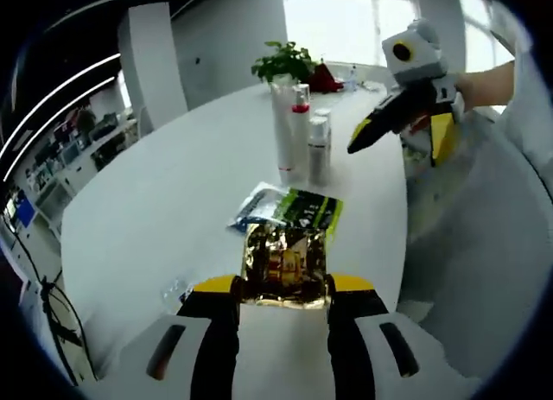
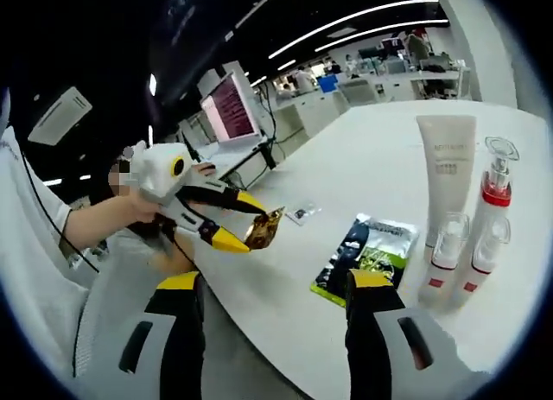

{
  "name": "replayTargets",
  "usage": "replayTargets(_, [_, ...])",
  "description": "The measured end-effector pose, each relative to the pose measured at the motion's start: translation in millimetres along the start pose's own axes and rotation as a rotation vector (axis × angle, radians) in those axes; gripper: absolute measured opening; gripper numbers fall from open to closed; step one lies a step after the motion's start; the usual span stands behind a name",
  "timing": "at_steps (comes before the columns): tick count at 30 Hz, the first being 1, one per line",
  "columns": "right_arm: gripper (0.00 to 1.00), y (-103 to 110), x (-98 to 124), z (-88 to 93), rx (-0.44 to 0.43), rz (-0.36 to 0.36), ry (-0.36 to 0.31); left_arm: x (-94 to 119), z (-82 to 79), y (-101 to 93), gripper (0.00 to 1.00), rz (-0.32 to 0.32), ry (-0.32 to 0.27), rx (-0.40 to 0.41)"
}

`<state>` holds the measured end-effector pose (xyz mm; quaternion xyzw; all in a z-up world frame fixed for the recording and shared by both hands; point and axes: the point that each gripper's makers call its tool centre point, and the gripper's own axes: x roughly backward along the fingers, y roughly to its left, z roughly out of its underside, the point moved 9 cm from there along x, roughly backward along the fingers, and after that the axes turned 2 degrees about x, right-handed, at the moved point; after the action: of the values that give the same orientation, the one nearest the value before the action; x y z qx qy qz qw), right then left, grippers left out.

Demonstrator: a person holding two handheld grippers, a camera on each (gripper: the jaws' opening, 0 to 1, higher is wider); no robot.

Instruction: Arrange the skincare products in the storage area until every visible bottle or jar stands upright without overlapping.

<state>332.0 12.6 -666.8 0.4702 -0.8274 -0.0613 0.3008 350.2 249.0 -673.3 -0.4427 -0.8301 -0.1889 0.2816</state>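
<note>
- Gold foil sachet (image 1: 285,266) sits clamped between your left gripper (image 1: 283,303) jaws, lifted off the white table (image 1: 173,210).
- Beyond those jaws lie flat sachets (image 1: 289,208), then a standing group: white tube (image 2: 445,171), pump bottle (image 2: 492,197) and small bottles (image 2: 445,249).
- Your right gripper (image 2: 275,289) hangs with its jaws spread wide, holding nothing, near the bottles.
- Set the foil down beside the flat sachets, well apart from the bottles, so nothing overlaps or topples.
</note>
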Motion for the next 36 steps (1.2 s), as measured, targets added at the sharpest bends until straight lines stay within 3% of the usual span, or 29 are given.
replayTargets(11, [0.43, -1, -15, -8.9, -0.159, -0.059, 0.002, 18, -24.4, -25.2, 0.36, 0.068, -0.043, -0.06])
replayTargets(15, [0.4, 1, -18, -9.4, -0.188, -0.074, 0.013, 19, -32.1, -35.9, 0.36, 0.076, -0.021, -0.112])
replayTargets(20, [0.35, 11, -23, -11.6, -0.276, -0.178, -0.009, 18, -36.4, -43.2, 0.36, 0.095, -0.003, -0.145])
replayTargets(27, [0.24, 18, -33, -6.9, -0.294, -0.231, 0.034, 19, -44.8, -51.3, 0.36, 0.125, -0.005, -0.161])
replayTargets(30, [0.21, 24, -34, -5.6, -0.345, -0.279, 0.007, 20, -47.7, -52.7, 0.37, 0.128, -0.003, -0.172])
replayTargets(36, [0.05, 26, -34, -5.3, -0.361, -0.299, -0.003, 21, -47.0, -51.8, 0.37, 0.148, 0.004, -0.18])
